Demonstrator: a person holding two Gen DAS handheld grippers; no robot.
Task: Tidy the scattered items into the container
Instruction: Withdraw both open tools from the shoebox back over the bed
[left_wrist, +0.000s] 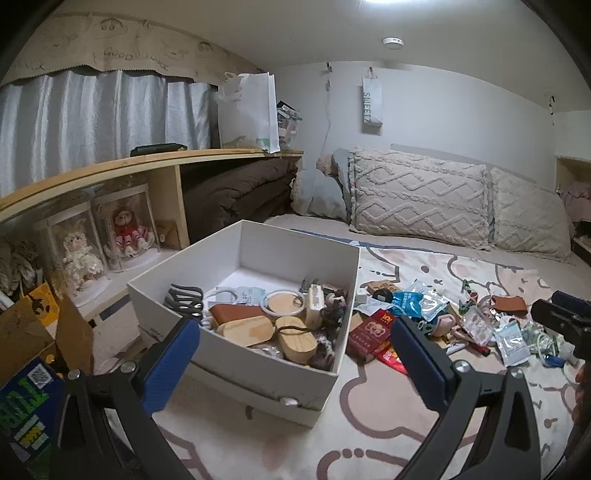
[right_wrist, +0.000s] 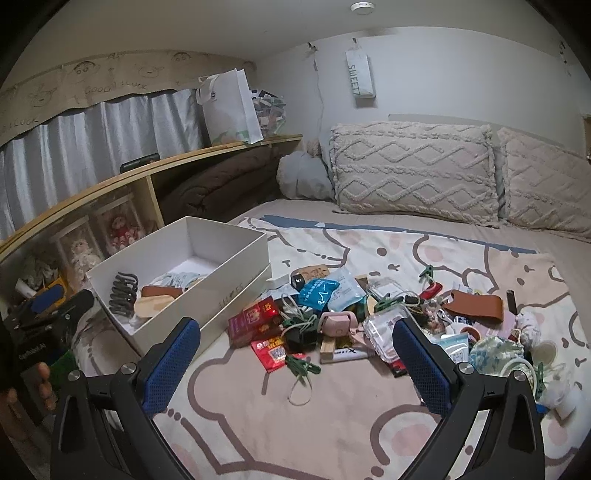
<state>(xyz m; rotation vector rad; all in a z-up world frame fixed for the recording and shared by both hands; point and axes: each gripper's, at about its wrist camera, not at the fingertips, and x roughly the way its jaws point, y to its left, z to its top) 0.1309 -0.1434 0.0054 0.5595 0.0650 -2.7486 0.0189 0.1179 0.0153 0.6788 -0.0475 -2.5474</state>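
Note:
A white cardboard box (left_wrist: 236, 365) stands on the bed, also in the right wrist view (right_wrist: 207, 306). It holds wooden cases, a brown case, a grey clip and other small things. My left gripper (left_wrist: 295, 343) is open and empty, held over the box's near wall. My right gripper (right_wrist: 295, 343) is open and empty, held above the scattered pile. The pile holds a red packet (right_wrist: 255, 321), a pink case (right_wrist: 338, 323), a green clothes peg (right_wrist: 301, 367), a blue packet (right_wrist: 317, 290) and a brown leather pouch (right_wrist: 476, 304). The right gripper also shows at the left wrist view's right edge (left_wrist: 565, 317).
The patterned blanket (right_wrist: 332, 424) covers the bed. Two knitted pillows (right_wrist: 413, 170) lie at the head. A wooden shelf (left_wrist: 110, 166) with boxed dolls and a folded brown quilt runs along the left. A white paper bag (left_wrist: 251, 110) stands on it.

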